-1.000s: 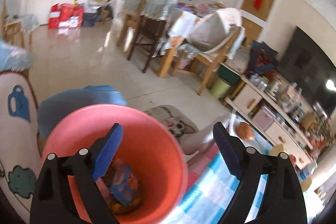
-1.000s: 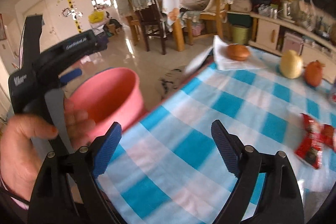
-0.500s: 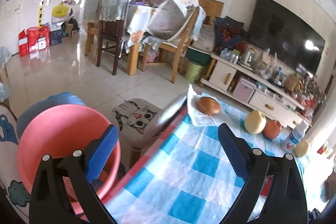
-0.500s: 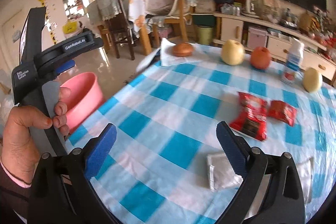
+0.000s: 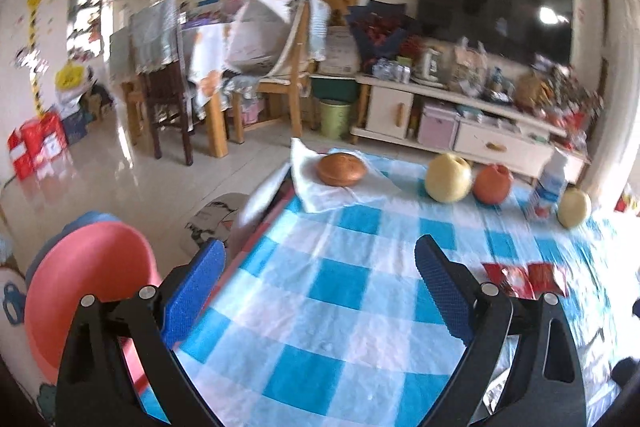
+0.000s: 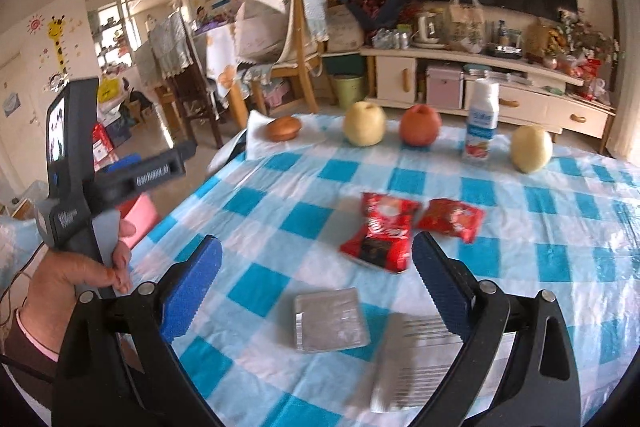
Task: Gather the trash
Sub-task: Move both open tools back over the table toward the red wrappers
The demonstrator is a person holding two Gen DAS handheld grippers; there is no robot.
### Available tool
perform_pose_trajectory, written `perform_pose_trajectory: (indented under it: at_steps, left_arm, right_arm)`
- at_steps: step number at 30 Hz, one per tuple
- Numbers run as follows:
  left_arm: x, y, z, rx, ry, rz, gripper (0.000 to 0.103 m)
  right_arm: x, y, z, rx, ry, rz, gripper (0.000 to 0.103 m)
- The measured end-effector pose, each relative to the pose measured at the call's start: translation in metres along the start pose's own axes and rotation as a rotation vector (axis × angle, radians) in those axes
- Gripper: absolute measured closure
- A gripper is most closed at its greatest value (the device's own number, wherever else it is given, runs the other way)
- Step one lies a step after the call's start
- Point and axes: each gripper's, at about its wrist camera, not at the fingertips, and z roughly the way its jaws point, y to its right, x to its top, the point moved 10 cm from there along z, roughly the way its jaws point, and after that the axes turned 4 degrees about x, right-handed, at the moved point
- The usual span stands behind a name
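The right gripper (image 6: 316, 279) hangs over the near part of the table with its blue-padded jaws wide apart and nothing between them. Just below the gap lies a flat silver packet (image 6: 331, 319), and beside it, toward the right finger, a blurred silvery ribbed wrapper (image 6: 416, 367). Beyond them two red snack bags lie close together on the checked tablecloth (image 6: 256, 203): the larger red bag (image 6: 380, 231) and a smaller red bag (image 6: 450, 219) to its right.

The left gripper (image 5: 320, 287) is also spread open and empty, above the table's left edge. A left hand (image 6: 80, 267) grips its handle. To its left, off the table and lower down, sits the pink bucket (image 5: 80, 291).

Along the far edge stand a bun (image 6: 284, 127) on white paper, a yellow pear (image 6: 365, 125), a red apple (image 6: 420, 125), a small milk bottle (image 6: 482, 121) and another pear (image 6: 532, 149).
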Motion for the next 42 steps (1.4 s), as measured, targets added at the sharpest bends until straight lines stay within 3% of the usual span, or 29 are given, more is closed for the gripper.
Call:
perform_pose_trajectory:
  at_steps: [11, 20, 31, 42]
  left_arm:
    - [-0.013, 0.076, -0.012, -0.161, -0.007, 0.094, 0.008]
    - [-0.029, 0.122, -0.012, -0.274, -0.056, 0.136, 0.008]
    - [-0.045, 0.162, -0.014, -0.36, -0.09, 0.232, 0.008]
    - [-0.062, 0.177, -0.009, -0.411, -0.161, 0.286, 0.008]
  right_arm:
    - [0.008, 0.059, -0.016, -0.09, 0.04, 0.0, 0.007]
    - [0.015, 0.107, -0.025, -0.154, 0.056, 0.022, 0.007]
    - [0.015, 0.156, -0.027, -0.19, 0.05, 0.108, 0.007]
    - [0.0, 0.176, -0.006, -0.192, -0.031, 0.148, 0.007]
